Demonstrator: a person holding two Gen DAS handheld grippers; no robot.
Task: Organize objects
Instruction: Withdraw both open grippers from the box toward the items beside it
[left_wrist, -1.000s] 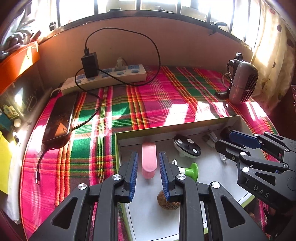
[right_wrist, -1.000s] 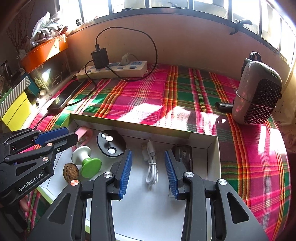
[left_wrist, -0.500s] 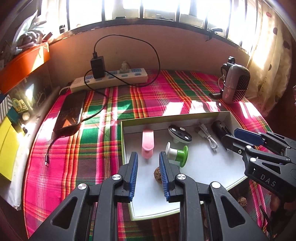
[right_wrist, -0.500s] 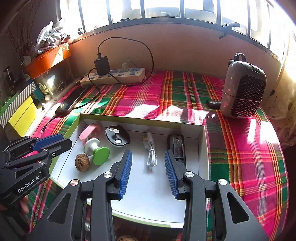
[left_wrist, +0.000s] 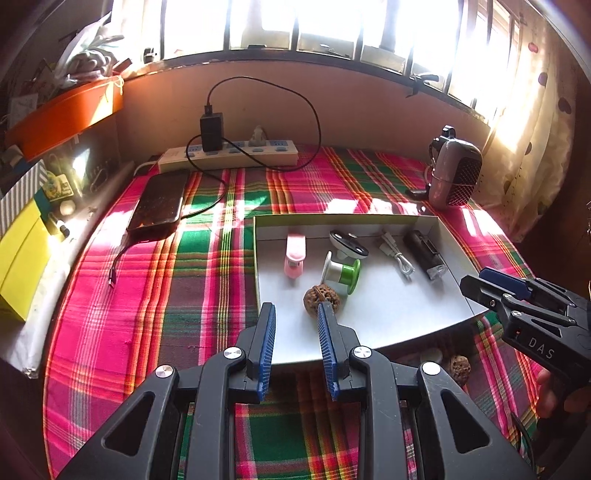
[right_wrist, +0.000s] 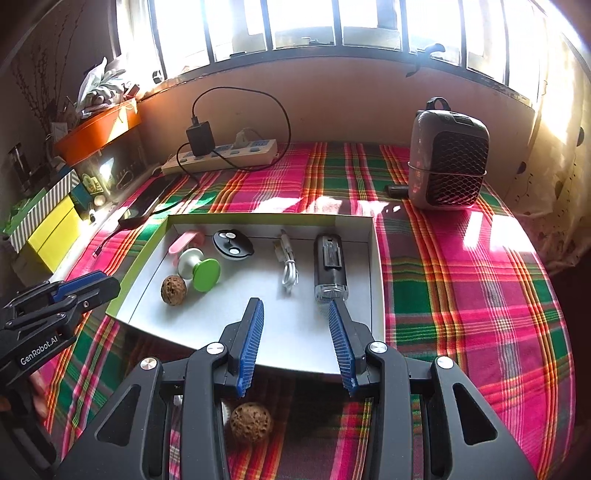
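Lived-in room of a home, by the look of a table pushed against a windowsill. Spread over the whole table, a pink, green and red plaid cloth (right_wrist: 461, 266). Along the top of the frame, a barred window (right_wrist: 306, 22) pouring in sunlight, with a spotted curtain (left_wrist: 532, 122) at the right edge. Against the back wall, a white power strip (left_wrist: 229, 155) with a black charger (left_wrist: 211, 131) plugged in, its cable running to a smartphone (left_wrist: 159, 203) at centre left. At right, a small portable heater (right_wrist: 448, 158). At upper left, an orange tray (right_wrist: 98, 129) heaped with household clutter, above yellow boxes (left_wrist: 22, 254).
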